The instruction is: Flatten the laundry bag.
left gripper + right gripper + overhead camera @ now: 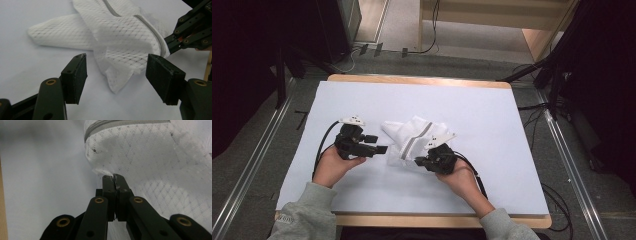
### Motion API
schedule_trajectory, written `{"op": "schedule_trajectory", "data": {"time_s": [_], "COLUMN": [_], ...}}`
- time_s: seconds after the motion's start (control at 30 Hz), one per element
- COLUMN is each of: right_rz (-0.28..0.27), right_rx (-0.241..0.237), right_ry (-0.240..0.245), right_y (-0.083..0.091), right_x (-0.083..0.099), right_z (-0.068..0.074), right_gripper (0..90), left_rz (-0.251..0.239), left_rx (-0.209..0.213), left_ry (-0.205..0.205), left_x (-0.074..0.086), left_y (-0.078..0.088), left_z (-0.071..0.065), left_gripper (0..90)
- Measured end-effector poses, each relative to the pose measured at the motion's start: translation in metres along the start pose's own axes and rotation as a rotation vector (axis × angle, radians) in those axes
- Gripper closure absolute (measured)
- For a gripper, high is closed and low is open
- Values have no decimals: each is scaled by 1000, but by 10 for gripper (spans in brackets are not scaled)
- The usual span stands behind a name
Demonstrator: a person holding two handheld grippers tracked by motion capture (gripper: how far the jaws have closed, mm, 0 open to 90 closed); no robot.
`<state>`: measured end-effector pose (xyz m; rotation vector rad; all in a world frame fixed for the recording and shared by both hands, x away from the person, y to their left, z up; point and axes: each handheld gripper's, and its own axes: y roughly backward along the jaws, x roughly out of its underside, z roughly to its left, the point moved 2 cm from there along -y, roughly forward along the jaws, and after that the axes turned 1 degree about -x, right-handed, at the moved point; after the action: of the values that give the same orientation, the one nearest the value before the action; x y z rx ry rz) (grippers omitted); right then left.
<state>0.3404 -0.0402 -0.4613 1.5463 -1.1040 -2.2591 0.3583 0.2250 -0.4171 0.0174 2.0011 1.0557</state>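
Two claws on one job: folding the white mesh zippered laundry bag [414,139], which lies crumpled at the middle of the white-covered desk [492,110].

Left claw [382,148] sits at 9 o'clock of the bag, jaws standing wide apart, nothing between the pads. In the left gripper view the bag's loose lower corner [117,82] hangs just ahead of the gap, not yet inside it. One flap of mesh runs off toward 10 o'clock, and the grey zipper [150,30] curves toward 2 o'clock.

Right claw [421,161] is at 5 o'clock of the bag, jaws pressed together on a pinch of the mesh edge; the right gripper view shows a bit of fabric [103,172] caught at the tips, zipper end just above at 12 o'clock.

Step in hand, as I read it: right side is anchored, left is lining up its grab.

Next move: push left claw forward until the corner sits between the pads, then close. Keep right clamped so the bag doesn't slide. Risk: mesh is thin and floppy, so the pads may catch a single layer or miss the corner.
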Motion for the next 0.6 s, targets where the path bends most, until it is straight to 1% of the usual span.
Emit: {"op": "schedule_trajectory", "data": {"time_s": [0.03,0.07,0.13,0.17,0.23,0.27,0.3,0.37,0.4,0.43,0.47,0.5,0.57,0.6], "right_rz": [0,1,0,4,7,10,9,3,-2,-17,-17,-20,-28,-39], "right_rx": [0,-11,-16,-23,-25,-23,-23,-20,-18,-16,-16,-13,-5,11], "right_ry": [0,-6,-5,-13,-8,-9,-10,-16,-12,-18,-18,-19,-28,-28], "right_y": [0,0,1,2,3,4,6,10,13,20,20,23,31,38], "right_x": [0,2,4,6,8,9,10,11,11,12,12,12,13,15], "right_z": [0,2,2,4,5,6,7,8,9,9,9,9,8,4], "right_gripper": [900,900,900,900,898,887,853,817,801,771,771,762,743,730], "left_rz": [6,14,23,26,30,28,31,21,26,26,27,26,25,29], "left_rx": [8,7,19,24,28,29,30,41,41,39,37,41,46,46], "left_ry": [-12,-20,-27,-33,-39,-44,-46,-35,-34,-32,-34,-25,-19,-17], "left_x": [-2,-3,-6,-8,-9,-11,-12,-17,-19,-21,-23,-25,-29,-29], "left_y": [-4,-7,-15,-21,-24,-28,-30,-34,-36,-38,-39,-41,-44,-45], "left_z": [-2,-4,-5,-5,-4,-3,-1,2,4,6,7,9,13,14], "left_gripper": [341,335,334,329,326,326,326,326,326,326,326,326,326,326]}}
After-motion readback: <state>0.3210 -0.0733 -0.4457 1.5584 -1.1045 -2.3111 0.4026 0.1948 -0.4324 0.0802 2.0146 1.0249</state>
